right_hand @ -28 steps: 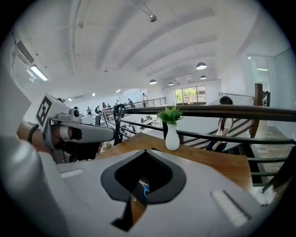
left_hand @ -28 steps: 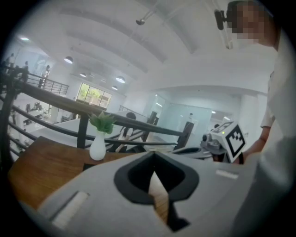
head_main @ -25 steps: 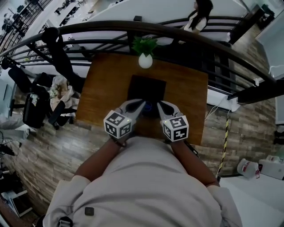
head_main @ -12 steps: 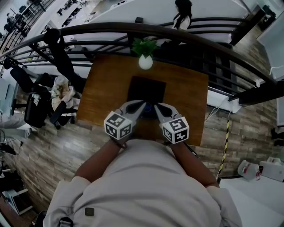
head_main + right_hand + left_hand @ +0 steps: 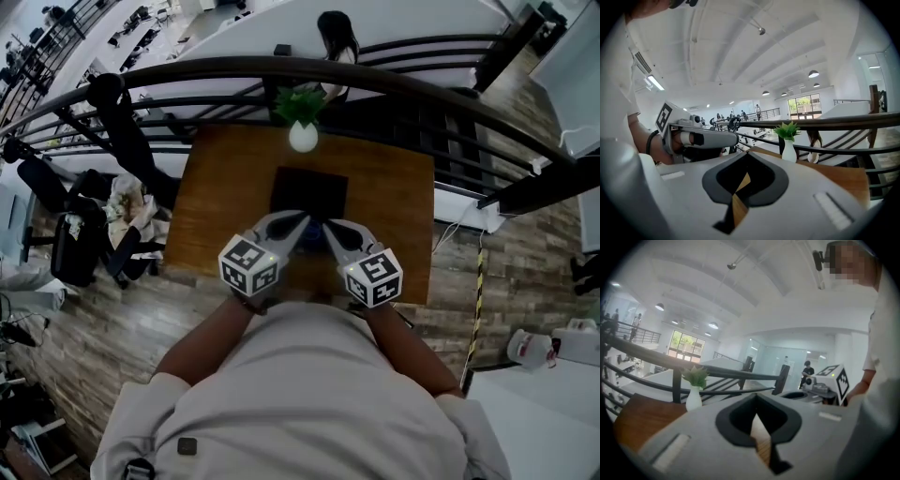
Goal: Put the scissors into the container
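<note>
— How many grippers?
— 2: the left gripper and the right gripper, both over the near edge of the worktop. Each carries 1 marker cube, so 2 cubes.
— How many worktops?
— 1, in brown wood.
— Containers?
— 1 container, dark and square, in the middle of the worktop.
— Anything else on the wood?
— 1 white vase at the middle of the far edge, with 1 green plant in it.
— People?
— In the head view I count 2: the holder of the grippers at the near edge, and 1 person beyond the far edge, past the railing.
</note>
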`<control>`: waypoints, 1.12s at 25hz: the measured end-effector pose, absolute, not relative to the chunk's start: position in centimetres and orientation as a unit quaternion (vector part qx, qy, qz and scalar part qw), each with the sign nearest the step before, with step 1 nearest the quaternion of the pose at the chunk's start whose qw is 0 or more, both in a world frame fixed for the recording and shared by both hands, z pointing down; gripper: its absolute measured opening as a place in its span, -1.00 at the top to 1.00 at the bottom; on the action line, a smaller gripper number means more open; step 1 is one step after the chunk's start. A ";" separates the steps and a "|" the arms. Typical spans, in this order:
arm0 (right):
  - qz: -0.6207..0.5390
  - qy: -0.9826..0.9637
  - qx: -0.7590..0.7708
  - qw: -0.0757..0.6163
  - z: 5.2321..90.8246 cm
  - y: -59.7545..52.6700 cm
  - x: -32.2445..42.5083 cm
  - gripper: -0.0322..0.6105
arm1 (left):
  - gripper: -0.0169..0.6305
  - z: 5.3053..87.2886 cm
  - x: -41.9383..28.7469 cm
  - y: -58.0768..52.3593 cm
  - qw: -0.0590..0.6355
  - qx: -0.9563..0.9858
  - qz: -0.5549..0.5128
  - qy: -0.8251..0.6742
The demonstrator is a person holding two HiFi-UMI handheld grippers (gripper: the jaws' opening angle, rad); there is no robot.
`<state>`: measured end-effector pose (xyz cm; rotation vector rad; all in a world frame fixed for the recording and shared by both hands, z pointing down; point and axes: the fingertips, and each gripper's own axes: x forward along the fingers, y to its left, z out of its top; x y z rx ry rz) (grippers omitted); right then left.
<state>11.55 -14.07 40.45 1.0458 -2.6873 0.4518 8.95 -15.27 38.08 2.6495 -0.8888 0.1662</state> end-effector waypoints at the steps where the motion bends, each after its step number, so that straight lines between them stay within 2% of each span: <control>1: 0.151 -0.916 0.354 0.110 40.1 -13.8 11.0 0.88 | 0.93 37.7 8.5 -15.0 0.168 0.935 0.058 -0.309; 19: 0.152 -0.898 0.405 0.083 39.1 -5.1 -3.5 0.88 | 0.93 36.6 -6.2 -5.7 0.171 0.951 0.060 -0.252; 28: 0.153 -0.880 0.443 0.078 39.4 0.9 -6.5 0.88 | 0.93 37.1 -9.3 -0.6 0.179 0.958 0.058 -0.217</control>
